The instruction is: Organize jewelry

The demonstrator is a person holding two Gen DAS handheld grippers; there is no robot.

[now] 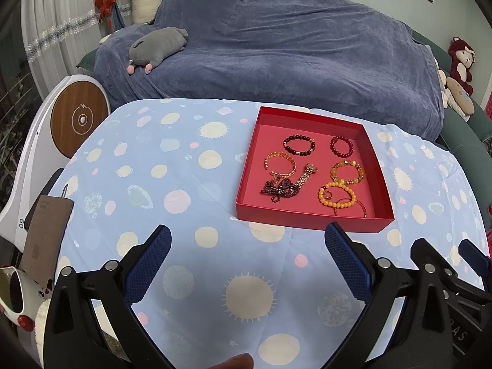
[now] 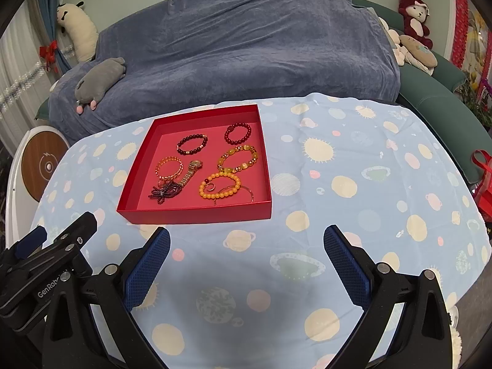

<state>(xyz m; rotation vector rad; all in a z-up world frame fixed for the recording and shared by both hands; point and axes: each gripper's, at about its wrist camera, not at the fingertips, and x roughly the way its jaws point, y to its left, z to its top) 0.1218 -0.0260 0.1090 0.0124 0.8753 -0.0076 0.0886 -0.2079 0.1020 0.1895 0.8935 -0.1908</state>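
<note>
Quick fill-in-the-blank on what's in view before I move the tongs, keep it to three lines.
1. All the jewelry lies inside a shallow ____ box on the tablecloth.
2. Both the left tongs and the right tongs are ____ and hold nothing.
3. The gold watch lies between the orange wire bangle and the ____ bead bracelet.

Missing words: red; open; orange
</note>
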